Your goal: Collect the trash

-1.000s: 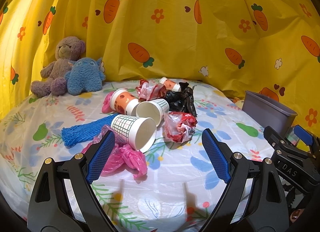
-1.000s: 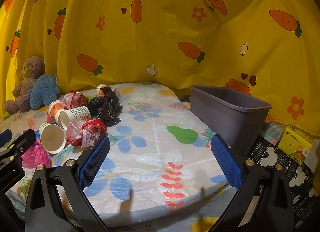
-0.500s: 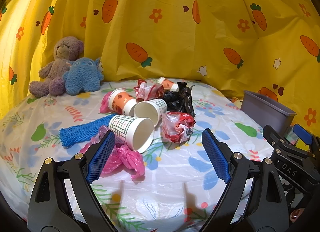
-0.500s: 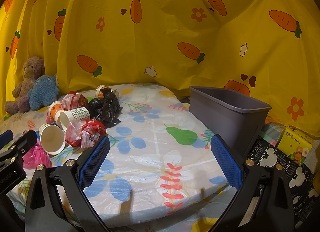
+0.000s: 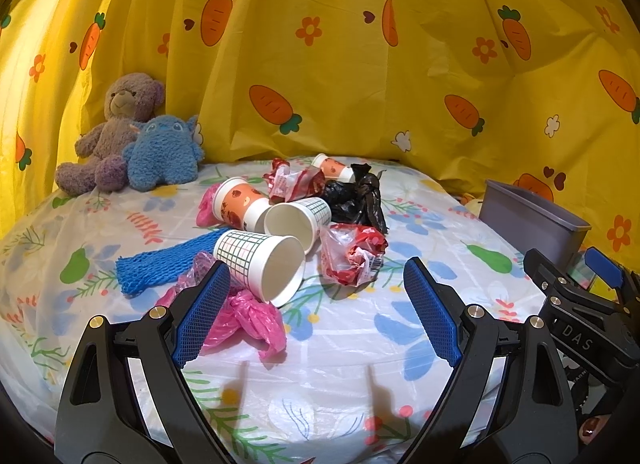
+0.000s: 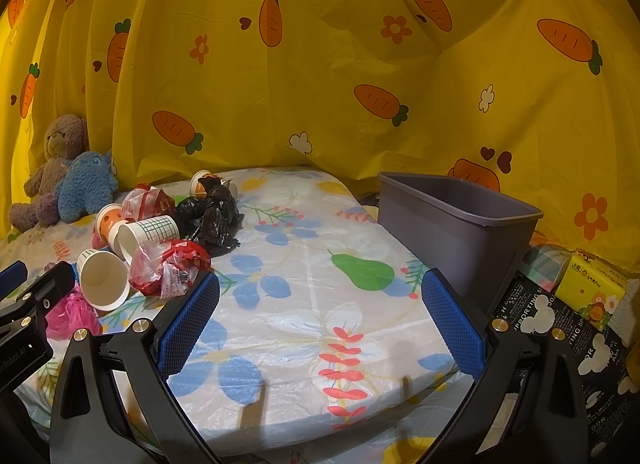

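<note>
A heap of trash lies on a bed (image 5: pixel 420 328) covered by a glossy plastic sheet (image 6: pixel 304 304) printed with blue flowers, pears and red sprigs, backed on all sides by a yellow curtain (image 5: pixel 360 76) patterned with carrots, flowers and hearts. In the pile, a grid-patterned paper cup (image 5: pixel 260 264) lies on its side with its mouth toward the viewer, a second grid cup (image 5: pixel 298 218) just behind it, and an orange-printed cup (image 5: pixel 240 204) beside that; a fourth small cup (image 5: pixel 334 167) lies at the far edge. A crumpled red-and-clear wrapper (image 5: pixel 352 254) sits just right of the cups, a black plastic bag (image 5: pixel 358 200) behind it, another red-and-white wrapper (image 5: pixel 294 184) farther back, a pink plastic bag (image 5: pixel 248 320) nearest the front and a blue foam net (image 5: pixel 160 264) to the left. At the head of the bed a purple teddy bear (image 5: pixel 112 132) and a blue plush toy (image 5: pixel 162 152) lean against the curtain. A grey plastic bin (image 6: pixel 460 220) stands at the bed's right side, well apart from the pile, with a yellow tissue pack (image 6: pixel 592 288) and a black printed bag (image 6: pixel 560 328) beside it. The left hand-held gripper (image 5: pixel 316 304) hovers over the sheet with its blue pads spread wide, nothing between them; the right hand-held gripper (image 6: pixel 320 316) hangs likewise agape and empty above bare sheet near the bin.
</note>
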Available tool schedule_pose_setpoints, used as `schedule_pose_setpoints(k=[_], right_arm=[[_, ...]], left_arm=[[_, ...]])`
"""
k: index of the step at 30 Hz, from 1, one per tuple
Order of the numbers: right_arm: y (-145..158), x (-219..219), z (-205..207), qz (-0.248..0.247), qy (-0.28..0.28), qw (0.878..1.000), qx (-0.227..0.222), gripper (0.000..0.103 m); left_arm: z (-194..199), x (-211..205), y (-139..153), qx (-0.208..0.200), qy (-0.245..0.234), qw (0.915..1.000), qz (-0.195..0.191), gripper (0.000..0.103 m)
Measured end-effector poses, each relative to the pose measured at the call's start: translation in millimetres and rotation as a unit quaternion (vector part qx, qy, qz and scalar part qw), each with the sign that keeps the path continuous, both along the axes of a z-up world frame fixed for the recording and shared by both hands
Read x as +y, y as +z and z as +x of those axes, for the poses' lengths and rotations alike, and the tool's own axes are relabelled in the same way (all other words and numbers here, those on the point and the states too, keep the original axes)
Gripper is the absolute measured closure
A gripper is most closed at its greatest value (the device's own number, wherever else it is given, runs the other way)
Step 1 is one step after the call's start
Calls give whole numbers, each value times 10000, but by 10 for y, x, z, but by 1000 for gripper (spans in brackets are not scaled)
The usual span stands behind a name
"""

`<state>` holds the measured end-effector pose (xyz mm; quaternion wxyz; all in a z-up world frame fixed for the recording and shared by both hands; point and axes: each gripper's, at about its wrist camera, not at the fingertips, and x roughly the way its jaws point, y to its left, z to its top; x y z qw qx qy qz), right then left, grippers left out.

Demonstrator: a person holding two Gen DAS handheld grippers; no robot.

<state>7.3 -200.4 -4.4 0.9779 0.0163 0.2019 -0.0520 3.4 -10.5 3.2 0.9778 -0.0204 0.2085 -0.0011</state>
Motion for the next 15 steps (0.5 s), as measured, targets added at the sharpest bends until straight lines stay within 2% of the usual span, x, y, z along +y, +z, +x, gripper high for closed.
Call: schedule_pose_setpoints(k=[15], right_arm=[[-1,-2,2,4,-2,10000,-8,5]], left_arm=[[20,-61,-18,1,-44,10000,6,16]])
